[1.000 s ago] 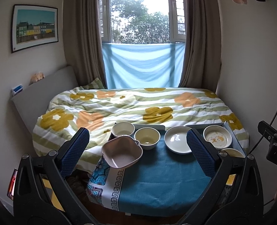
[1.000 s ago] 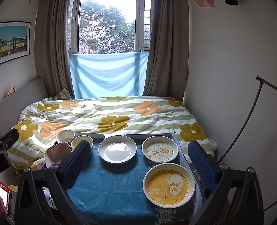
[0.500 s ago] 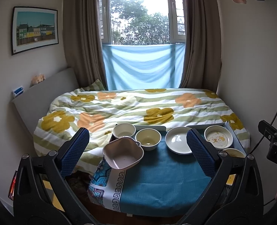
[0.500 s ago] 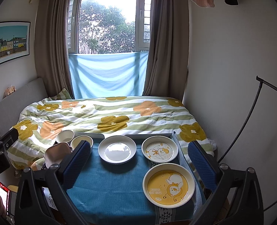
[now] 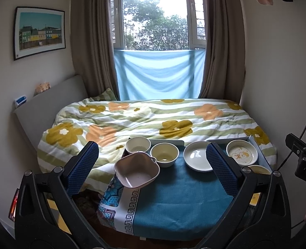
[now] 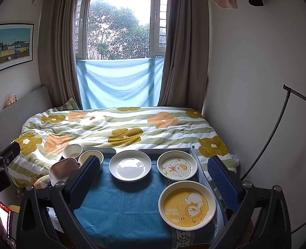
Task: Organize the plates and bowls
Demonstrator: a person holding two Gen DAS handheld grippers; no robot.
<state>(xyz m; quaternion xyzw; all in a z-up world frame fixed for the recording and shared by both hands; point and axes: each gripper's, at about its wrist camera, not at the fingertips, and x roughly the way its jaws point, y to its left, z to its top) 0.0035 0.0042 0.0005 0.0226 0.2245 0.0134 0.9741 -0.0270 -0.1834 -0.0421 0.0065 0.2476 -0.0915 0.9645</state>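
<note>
Partly hidden behind the gaping, empty left tongs (image 5: 153, 166), the yellow plate (image 5: 258, 169); right tongs (image 6: 160, 179) likewise spread, empty.

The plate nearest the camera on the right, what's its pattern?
The plate is yellow inside with a cream rim and a cartoon duck, clearest in the right wrist view.

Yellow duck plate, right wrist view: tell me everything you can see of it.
The yellow duck plate is round with a cream rim and a yellow well printed with a cartoon duck and the words "I'm so cute", upside down from this view. It looks glazed, like ceramic. It is empty and lies flat on the blue tablecloth at the table's near right, apart from the white duck plate behind it. Nothing grips it.
</note>
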